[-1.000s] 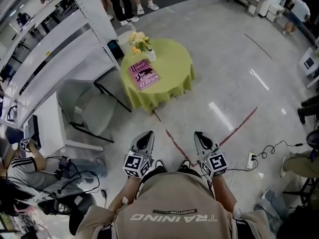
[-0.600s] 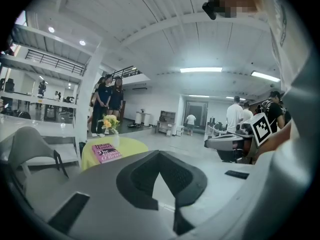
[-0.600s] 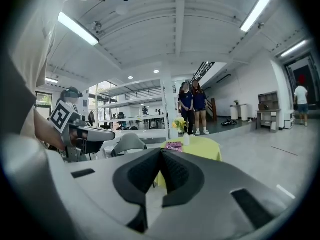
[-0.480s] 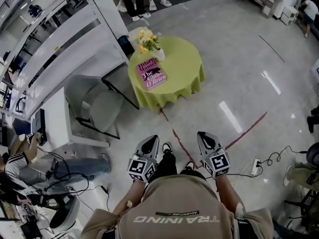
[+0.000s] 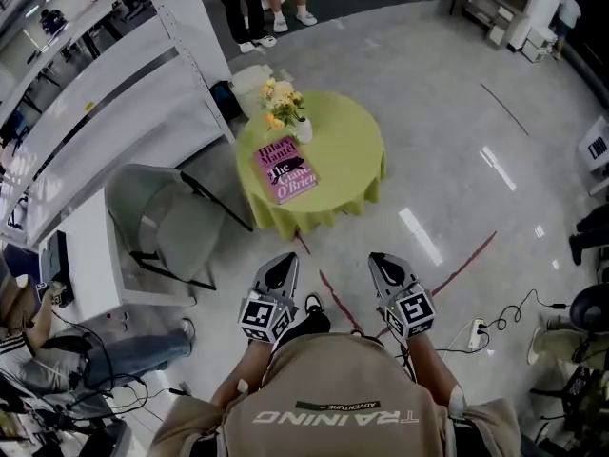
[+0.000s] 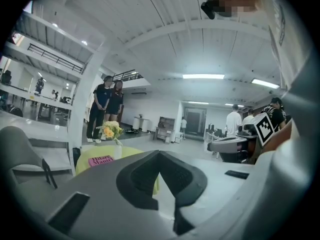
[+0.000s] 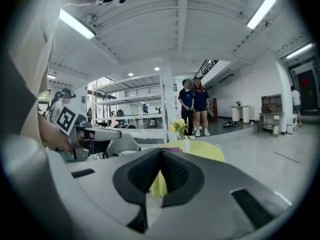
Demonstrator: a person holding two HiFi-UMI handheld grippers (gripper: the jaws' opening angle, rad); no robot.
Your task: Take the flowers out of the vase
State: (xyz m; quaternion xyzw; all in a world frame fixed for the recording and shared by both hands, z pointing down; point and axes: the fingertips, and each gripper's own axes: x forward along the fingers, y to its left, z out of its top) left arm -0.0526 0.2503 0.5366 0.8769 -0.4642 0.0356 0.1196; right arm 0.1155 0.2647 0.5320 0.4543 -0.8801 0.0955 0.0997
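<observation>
One polished grey floor (image 5: 447,160), open between the person and the tabletop and wide open to the tabletop's right; red tape lines (image 5: 333,288) cross it.
One white shelving rack (image 5: 105,93), running along the left side, its near post close to the tabletop's far-left edge.
One round tabletop (image 5: 343,150) under a yellow-green cloth, well ahead of both tools.
One grey folding chair (image 5: 166,222), just beside the tabletop's left edge, narrowing the approach on that side.
Two standing persons (image 5: 252,27), beyond the tabletop.
Two hand-held grippers: left hand-held gripper (image 5: 279,263) and right hand-held gripper (image 5: 383,260), side by side near the person's chest. Each has its jaws together with nothing between them, and both are well apart from the tabletop.
One pink book (image 5: 284,169), flat on the tabletop's left half.
One bunch of yellow flowers (image 5: 279,103), standing in the vase at the tabletop's far-left edge.
One white vase (image 5: 303,129), upright, just behind the book.
One power strip (image 5: 475,334) with cable, on the floor at right.
</observation>
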